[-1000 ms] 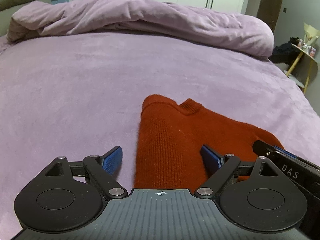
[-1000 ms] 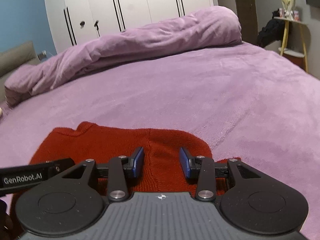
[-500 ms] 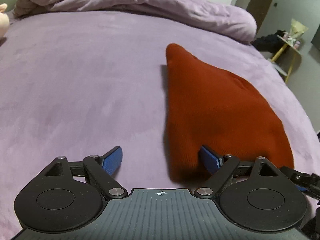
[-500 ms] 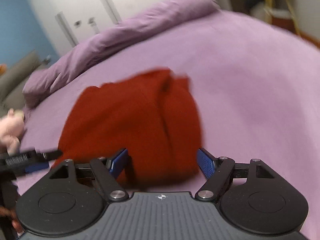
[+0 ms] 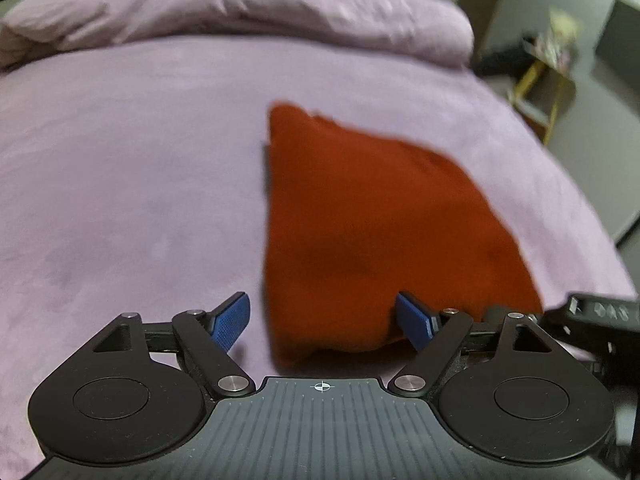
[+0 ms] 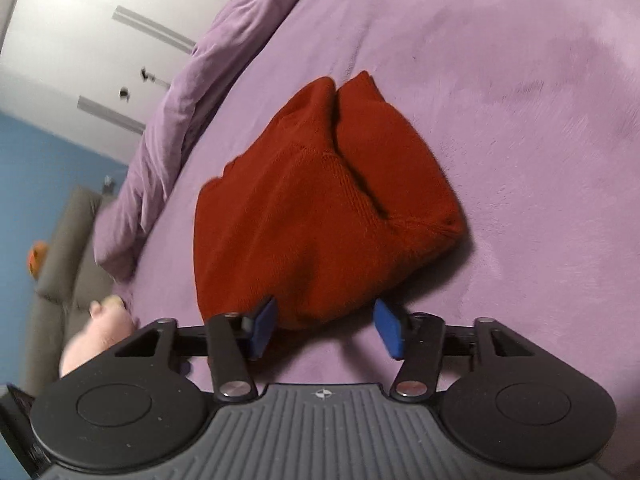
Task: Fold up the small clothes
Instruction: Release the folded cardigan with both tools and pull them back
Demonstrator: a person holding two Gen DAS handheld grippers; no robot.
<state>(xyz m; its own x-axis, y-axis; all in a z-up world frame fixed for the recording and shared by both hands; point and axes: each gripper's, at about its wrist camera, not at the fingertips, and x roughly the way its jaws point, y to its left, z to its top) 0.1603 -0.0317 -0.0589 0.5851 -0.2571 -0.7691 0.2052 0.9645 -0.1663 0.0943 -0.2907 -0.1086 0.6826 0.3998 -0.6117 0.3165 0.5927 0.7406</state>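
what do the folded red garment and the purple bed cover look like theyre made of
The folded rust-red garment looks like knitted wool or acrylic: fine ribbed stitch rows and a fuzzy halo along its edges, matte finish. The fibre itself cannot be told. The purple bed cover looks like plush fleece or velvety microfibre: a short, soft nap with darker brushed patches where the pile lies another way, and a faint sheen.

This is a bedroom in a home. A wide bed (image 5: 140,160) with a lilac cover fills both views, and a rolled duvet (image 5: 240,12) of the same colour lies along its far edge. White wardrobe doors (image 6: 92,52) stand behind it beside a blue wall (image 6: 44,168). A grey headboard (image 6: 68,248) and a pink plush toy (image 6: 100,332) sit at one side, and a small yellow-legged table (image 5: 544,80) holds clutter in the corner.
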